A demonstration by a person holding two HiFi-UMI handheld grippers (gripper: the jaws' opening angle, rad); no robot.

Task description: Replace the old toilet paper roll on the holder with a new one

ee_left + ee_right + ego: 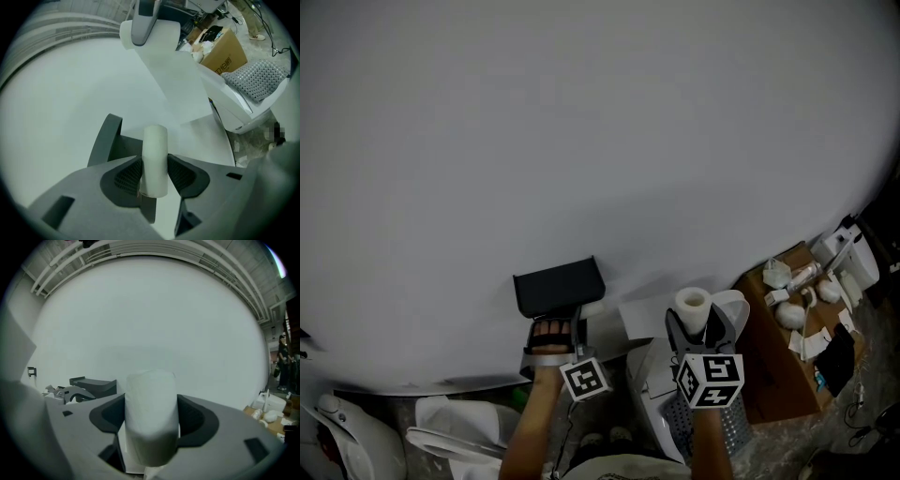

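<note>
Head view shows a cardboard box (pixel 773 375) well to the right of the right gripper (pixel 698 325). White crumpled wads (pixel 789 314), a few small pale pieces and something black sit with the box, but I cannot tell whether they are inside it or on its top flap.

The right gripper's jaws stand wide and press on both sides of the new roll (pixel 692 302), a thick, full white roll held upright with its core hole facing up. To its left, the left gripper (pixel 551 330) has its jaws partly closed. Their ribbed pads pinch the old roll (pixel 154 159), a slim white tube standing upright between them. This tube is just in front of the black holder (pixel 558 286) on the white wall (pixel 581 141). A loose white sheet (pixel 180 89) runs from the new roll down toward the left gripper.

Both forearms reach up from the bottom edge, side by side. The grippers point at the wall and their marker cubes face the camera.
</note>
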